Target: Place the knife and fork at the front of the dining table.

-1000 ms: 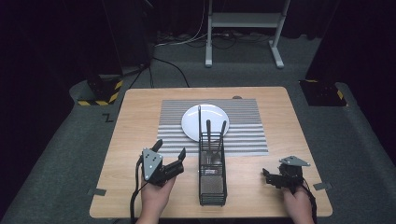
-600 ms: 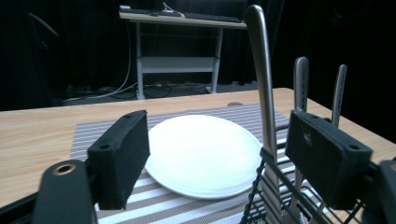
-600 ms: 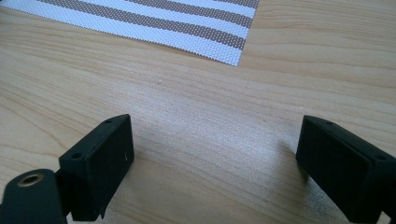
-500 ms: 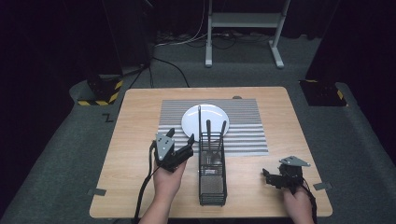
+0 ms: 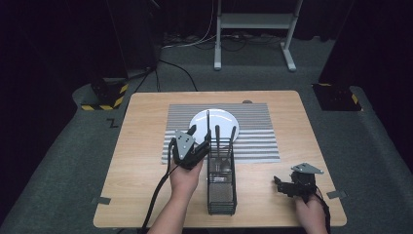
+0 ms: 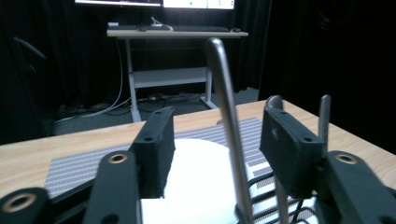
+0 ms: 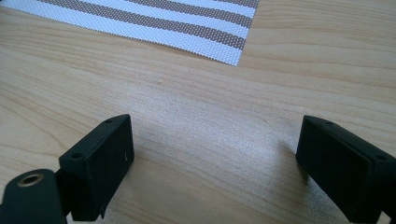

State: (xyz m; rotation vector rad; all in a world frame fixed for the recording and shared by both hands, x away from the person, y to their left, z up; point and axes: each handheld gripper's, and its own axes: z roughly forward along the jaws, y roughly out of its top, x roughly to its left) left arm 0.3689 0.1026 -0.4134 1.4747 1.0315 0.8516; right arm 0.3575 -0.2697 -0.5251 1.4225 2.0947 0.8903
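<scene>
A wooden table (image 5: 146, 146) stands on grey carpet (image 5: 380, 146); behind it, black curtains (image 5: 58, 39), a grey-framed desk (image 5: 253, 22), floor cables (image 5: 195, 44) and yellow-black striped weights (image 5: 104, 95).

utensils (image 5: 217, 139) stand in the basket (image 5: 221, 195) — plate (image 5: 197, 122) on the mat (image 5: 258, 141) behind it.

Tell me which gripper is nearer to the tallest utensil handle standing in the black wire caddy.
Left. The left gripper has the tallest utensil handle between its jaws, which have just been closing, pads not yet touching. The right gripper rests at the table's near right.
</scene>
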